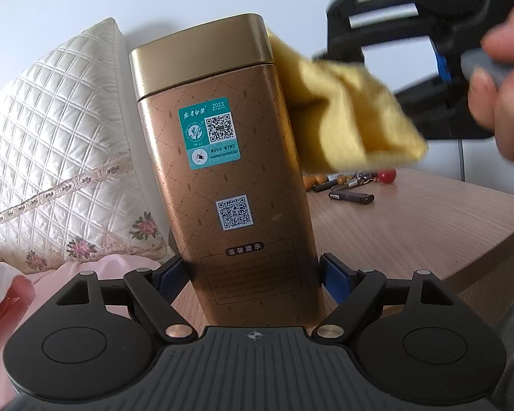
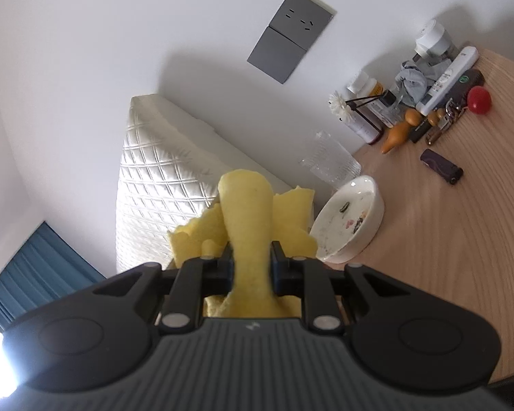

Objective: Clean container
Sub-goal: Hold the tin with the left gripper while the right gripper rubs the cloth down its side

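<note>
My left claw point(image 1: 252, 274) is squeezing the bottom of the tall gold tea tin point(image 1: 222, 171), holding it up above the wooden table point(image 1: 411, 222). My right claw point(image 2: 252, 267) is clamped tight on the yellow cloth point(image 2: 250, 226), which touches the tin's far side near the lid.

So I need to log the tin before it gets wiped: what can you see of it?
The tin is a tall, rounded-rectangular metal container, bronze-brown with a faint diamond pattern, and its lighter gold lid is on. The near face carries a teal label with a QR code, a second QR sticker below, and a black-framed text panel. It is upright, leaning slightly, clamped near its base by the left gripper. The yellow cloth hangs by its upper right side; contact is unclear.
</note>
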A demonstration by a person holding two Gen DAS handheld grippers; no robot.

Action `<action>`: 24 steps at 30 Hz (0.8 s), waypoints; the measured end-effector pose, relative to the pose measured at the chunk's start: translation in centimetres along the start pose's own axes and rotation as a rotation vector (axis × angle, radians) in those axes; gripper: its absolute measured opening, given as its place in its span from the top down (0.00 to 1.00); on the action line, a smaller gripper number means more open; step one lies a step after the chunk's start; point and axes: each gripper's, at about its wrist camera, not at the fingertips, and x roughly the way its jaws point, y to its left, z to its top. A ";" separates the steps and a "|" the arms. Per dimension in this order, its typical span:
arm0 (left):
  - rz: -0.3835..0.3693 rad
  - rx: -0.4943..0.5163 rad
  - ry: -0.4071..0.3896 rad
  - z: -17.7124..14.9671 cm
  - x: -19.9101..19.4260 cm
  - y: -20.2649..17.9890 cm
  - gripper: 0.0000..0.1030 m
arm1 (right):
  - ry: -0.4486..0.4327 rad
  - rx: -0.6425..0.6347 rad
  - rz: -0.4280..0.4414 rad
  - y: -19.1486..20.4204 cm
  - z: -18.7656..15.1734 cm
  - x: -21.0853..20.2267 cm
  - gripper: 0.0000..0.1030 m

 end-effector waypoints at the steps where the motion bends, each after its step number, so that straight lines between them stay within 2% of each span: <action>1: 0.000 -0.002 0.003 0.1 0.0 0.0 0.18 | 0.008 0.006 -0.010 -0.4 -0.2 0.1 0.79; 8: -0.003 -0.001 0.005 0.0 0.1 0.1 0.18 | 0.063 0.065 -0.072 -3.6 -1.9 0.8 0.79; 15: -0.006 0.009 0.013 0.0 0.0 0.0 0.18 | 0.000 -0.015 0.007 -0.4 -1.0 -1.0 0.79; 18: -0.012 0.005 0.015 0.0 0.0 0.1 0.18 | -0.017 -0.002 -0.020 -1.2 -2.2 -1.6 0.79; 21: -0.012 0.004 0.014 -0.2 -0.2 -0.1 0.18 | -0.023 0.040 0.012 -2.4 -3.6 -2.1 0.79; 24: -0.007 -0.001 0.011 -0.6 -0.6 -0.7 0.18 | -0.059 0.011 0.048 -2.1 -3.9 -2.8 0.79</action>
